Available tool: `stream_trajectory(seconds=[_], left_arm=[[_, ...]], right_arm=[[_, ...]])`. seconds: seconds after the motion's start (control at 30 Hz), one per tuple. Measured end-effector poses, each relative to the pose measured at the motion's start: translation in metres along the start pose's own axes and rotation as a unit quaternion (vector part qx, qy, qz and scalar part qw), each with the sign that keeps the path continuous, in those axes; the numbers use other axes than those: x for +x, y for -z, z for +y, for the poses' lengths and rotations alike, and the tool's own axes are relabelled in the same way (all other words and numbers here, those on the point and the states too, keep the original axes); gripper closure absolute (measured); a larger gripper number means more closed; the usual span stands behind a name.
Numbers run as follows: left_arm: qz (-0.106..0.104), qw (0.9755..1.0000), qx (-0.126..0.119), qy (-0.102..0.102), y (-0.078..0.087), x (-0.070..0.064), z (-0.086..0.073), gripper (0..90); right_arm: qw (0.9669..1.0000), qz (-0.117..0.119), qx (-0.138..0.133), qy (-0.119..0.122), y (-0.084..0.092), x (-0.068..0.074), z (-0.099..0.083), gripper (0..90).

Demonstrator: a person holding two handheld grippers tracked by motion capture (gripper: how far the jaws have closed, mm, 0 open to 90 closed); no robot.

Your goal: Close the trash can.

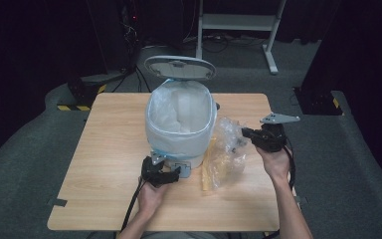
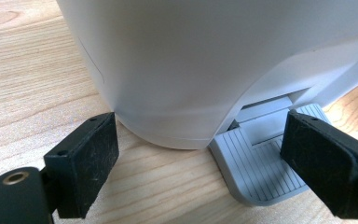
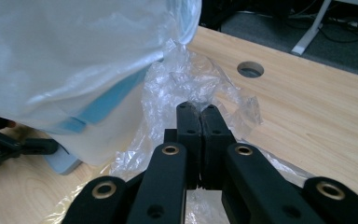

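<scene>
At a wooden surface [image 1: 109, 164] in a dim room, you press the left gripper [image 1: 165, 173] against the grey pedal [image 2: 261, 172] at the foot of a white pedal bin [image 1: 180, 130], and the lid [image 1: 179, 67] stands tipped open at the bin's twelve o'clock. The left gripper's jaws stand wide apart, one beside the bin's base and the other resting on the ribbed pedal, with nothing pinched between them. Your right gripper [image 3: 199, 122] is closed tight on the top edge of a crumpled clear plastic bag [image 1: 226, 152], which lies on the surface just at the bin's three to four o'clock, its lower yellowish end trailing toward you. The pinched corner looks lifted while the rest of the bag hangs or lies below it. The relation that matters now: the bin's lined mouth [image 1: 179, 107] lies at about ten o'clock from the right gripper and higher than it, so the bag would likely have to travel up and over the rim before it can drop in. The bag's long axis runs from six to twelve o'clock, roughly parallel to the bin's side. The right hand [image 1: 277, 164] is the one carrying it; the left looks committed to the pedal.
</scene>
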State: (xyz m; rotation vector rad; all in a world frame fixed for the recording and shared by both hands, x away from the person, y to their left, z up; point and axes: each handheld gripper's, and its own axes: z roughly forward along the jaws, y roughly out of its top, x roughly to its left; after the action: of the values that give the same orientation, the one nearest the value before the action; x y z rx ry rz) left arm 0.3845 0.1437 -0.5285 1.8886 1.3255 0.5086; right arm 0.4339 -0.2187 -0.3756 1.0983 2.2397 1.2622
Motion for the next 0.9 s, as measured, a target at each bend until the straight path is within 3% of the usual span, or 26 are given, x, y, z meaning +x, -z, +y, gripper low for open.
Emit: stream_trajectory(seconds=[0.17,0.37,0.47,0.63,0.9], left_arm=[[0.0,1.0,0.0,0.0,0.0,0.0,0.0,11.4],[0.001,1.0,0.0,0.0,0.0,0.0,0.0,11.5],[0.001,1.0,-0.001,0.0,0.0,0.0,0.0,11.5],[0.001,1.0,-0.001,0.0,0.0,0.0,0.0,11.5],[0.001,1.0,-0.001,0.0,0.0,0.0,0.0,11.5]], right_arm=[[0.9999,0.003,-0.003,0.011,0.009,0.006,0.003,88.7],[0.9996,0.015,-0.023,0.005,0.024,0.01,0.009,88.8],[0.9986,0.034,-0.041,0.001,0.035,0.013,0.015,88.9],[0.9963,0.052,-0.066,0.017,0.057,0.025,0.03,88.9],[0.9946,0.057,-0.082,0.028,0.067,0.03,0.051,89.0]])
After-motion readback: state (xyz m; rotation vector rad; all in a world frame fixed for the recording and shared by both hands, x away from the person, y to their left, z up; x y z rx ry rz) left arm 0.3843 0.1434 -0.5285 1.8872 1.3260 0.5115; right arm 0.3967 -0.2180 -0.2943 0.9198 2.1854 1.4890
